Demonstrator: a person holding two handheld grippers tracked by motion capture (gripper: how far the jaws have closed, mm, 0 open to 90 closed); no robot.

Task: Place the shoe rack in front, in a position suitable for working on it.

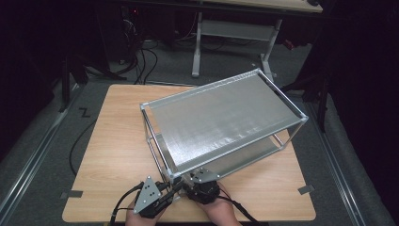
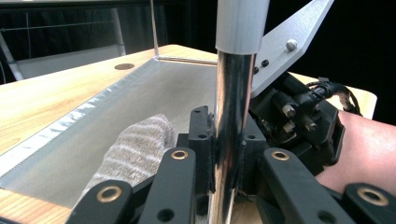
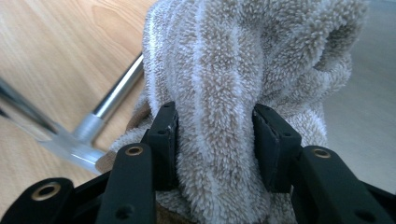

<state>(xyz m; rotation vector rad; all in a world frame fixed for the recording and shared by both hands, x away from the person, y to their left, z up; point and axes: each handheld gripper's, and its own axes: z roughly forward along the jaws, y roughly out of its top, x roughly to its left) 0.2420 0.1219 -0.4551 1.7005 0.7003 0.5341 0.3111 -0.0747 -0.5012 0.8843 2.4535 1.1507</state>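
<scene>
Towel [image 3: 219, 116] pinched in right tool [image 3: 215, 140], left tool [image 2: 229, 154] clamping rack post [image 2: 231, 116]

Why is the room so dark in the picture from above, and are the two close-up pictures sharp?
In the high view only the wooden table and the metal shelf rack are lit; the room around is black. In the left gripper view the chrome post carries bright streaks of glare and the far background is soft. In the right gripper view the striped towel is crisp, the tabletop behind blurred.
</scene>
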